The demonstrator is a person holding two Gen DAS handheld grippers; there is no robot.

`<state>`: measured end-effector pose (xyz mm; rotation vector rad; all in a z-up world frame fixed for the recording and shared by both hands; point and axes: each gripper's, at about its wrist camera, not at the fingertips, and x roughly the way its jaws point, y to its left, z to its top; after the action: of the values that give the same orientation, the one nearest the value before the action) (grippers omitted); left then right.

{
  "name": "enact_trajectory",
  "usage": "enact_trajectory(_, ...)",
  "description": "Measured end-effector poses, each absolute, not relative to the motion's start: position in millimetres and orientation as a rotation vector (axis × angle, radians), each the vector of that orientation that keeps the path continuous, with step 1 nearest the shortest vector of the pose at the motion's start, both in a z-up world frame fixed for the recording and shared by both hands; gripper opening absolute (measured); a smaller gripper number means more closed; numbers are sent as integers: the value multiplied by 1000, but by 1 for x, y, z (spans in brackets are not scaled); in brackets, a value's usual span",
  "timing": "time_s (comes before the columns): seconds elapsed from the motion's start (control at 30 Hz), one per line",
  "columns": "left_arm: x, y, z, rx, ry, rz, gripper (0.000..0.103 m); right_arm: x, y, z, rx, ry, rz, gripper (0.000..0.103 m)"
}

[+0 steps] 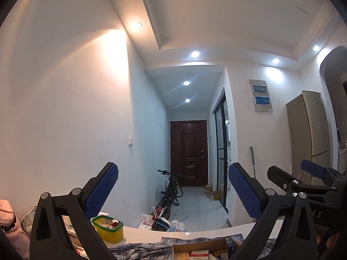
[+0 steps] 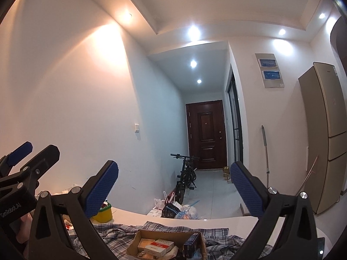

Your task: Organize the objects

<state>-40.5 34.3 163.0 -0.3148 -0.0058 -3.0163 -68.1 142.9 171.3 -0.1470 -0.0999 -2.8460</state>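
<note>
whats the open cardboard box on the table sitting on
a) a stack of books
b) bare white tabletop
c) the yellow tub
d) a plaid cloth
d: the cardboard box rests on the rumpled plaid cloth spread over the white table; the yellow tub stands apart, to its left.

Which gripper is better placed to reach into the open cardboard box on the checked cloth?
Probably the right gripper: the open cardboard box lies centred between its open fingers. In the left gripper's view it sits lower right.
</note>
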Motion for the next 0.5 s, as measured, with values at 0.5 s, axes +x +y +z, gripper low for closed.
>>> enact_trajectory(0.5,-34,23,171,-339,81,-3043,103,-57,146,174,-167,-123,-2770,103)
